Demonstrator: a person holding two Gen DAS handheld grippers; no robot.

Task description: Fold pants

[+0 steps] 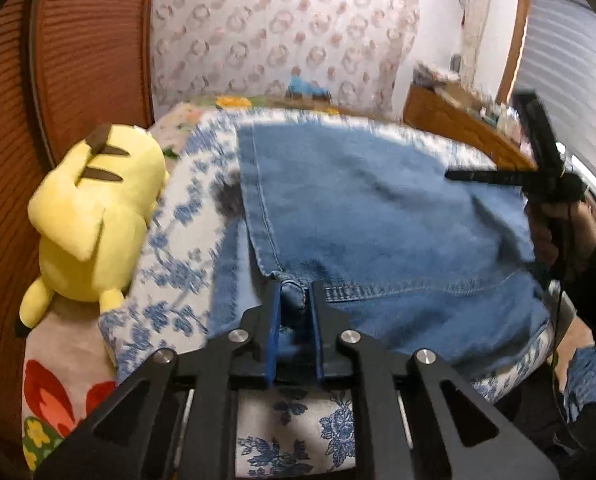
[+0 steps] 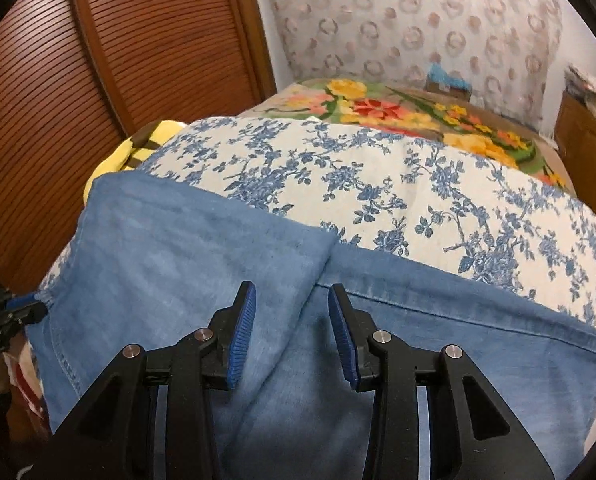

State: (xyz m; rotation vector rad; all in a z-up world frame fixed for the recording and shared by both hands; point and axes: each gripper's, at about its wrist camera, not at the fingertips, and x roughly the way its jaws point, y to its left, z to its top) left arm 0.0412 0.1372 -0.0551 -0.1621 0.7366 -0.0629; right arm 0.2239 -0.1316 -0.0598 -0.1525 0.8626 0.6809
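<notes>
Blue denim pants (image 1: pixel 377 220) lie folded on a white cloth with blue flowers (image 1: pixel 178 216). My left gripper (image 1: pixel 294 292) is shut on a bunched hem corner of the pants at their near edge. In the right wrist view the pants (image 2: pixel 178 264) spread under my right gripper (image 2: pixel 292 300), which is open and empty just above the denim, over a fold line between two layers. The right gripper also shows in the left wrist view (image 1: pixel 537 168), held in a hand at the far right.
A yellow plush toy (image 1: pixel 94 216) lies left of the pants on the bed. A brown slatted door (image 2: pixel 98 80) stands at the left. A flowered blanket (image 2: pixel 397 116) covers the far bed. A wooden dresser (image 1: pixel 457 120) stands at the right.
</notes>
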